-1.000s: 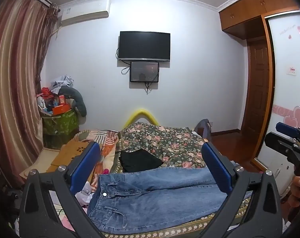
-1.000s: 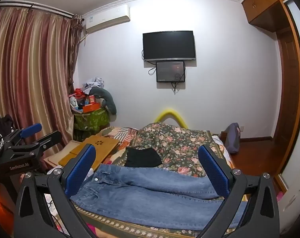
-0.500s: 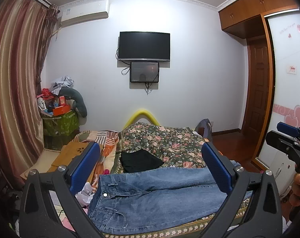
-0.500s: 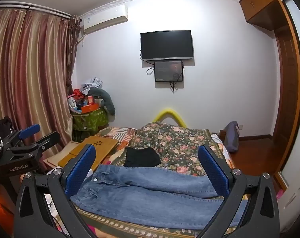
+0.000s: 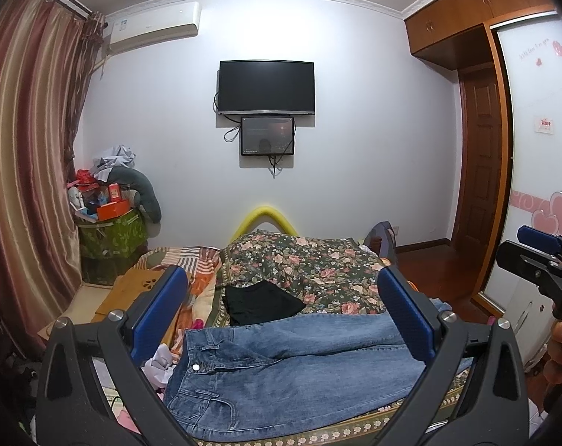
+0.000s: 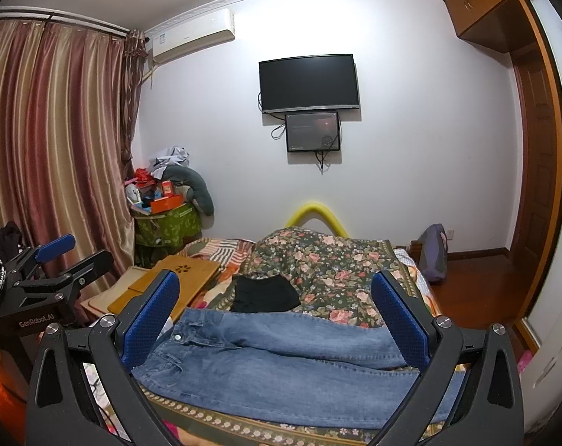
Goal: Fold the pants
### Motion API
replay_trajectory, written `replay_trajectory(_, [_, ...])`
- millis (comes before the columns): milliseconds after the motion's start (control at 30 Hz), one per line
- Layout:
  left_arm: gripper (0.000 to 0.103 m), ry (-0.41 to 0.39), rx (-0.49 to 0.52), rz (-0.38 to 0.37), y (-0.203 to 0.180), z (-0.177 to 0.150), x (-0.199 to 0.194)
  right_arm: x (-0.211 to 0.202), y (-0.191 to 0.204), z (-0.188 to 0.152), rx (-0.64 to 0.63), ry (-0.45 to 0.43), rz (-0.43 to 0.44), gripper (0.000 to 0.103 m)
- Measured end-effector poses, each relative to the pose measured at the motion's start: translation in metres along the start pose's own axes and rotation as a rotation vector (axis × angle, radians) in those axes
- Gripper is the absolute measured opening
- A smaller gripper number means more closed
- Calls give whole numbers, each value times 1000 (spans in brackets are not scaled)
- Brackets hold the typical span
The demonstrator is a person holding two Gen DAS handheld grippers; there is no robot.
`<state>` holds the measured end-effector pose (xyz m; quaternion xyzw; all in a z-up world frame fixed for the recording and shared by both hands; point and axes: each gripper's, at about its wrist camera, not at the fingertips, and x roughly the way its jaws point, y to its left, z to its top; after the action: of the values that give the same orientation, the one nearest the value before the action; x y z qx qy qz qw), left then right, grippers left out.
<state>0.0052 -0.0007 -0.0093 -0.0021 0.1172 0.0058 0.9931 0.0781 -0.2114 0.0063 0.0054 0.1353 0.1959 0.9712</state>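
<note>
Since the jeans (image 5: 303, 368) are laid flat and unfolded across the near edge of the bed (image 5: 318, 267), no fold is judged made. Both the left gripper (image 5: 281, 316) and right gripper (image 6: 277, 316) are held above, jaws wide and empty. A television (image 5: 266, 87) is mounted on the wall.

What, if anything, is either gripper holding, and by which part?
Nothing. The left gripper and right gripper are both open above the jeans, which lie untouched on the bed.

Open air above jeans (image 5: 299, 364); black garment (image 5: 260, 303) lies just beyond
</note>
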Motion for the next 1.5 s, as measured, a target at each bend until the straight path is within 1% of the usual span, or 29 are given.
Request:
replay_trajectory(867, [103, -22, -2, -12, 1, 1, -9, -2, -1, 4, -9, -8, -6, 103])
replay_trajectory(1500, [103, -5, -14, -7, 7, 1, -4, 3, 4, 0, -13, 4, 5, 103])
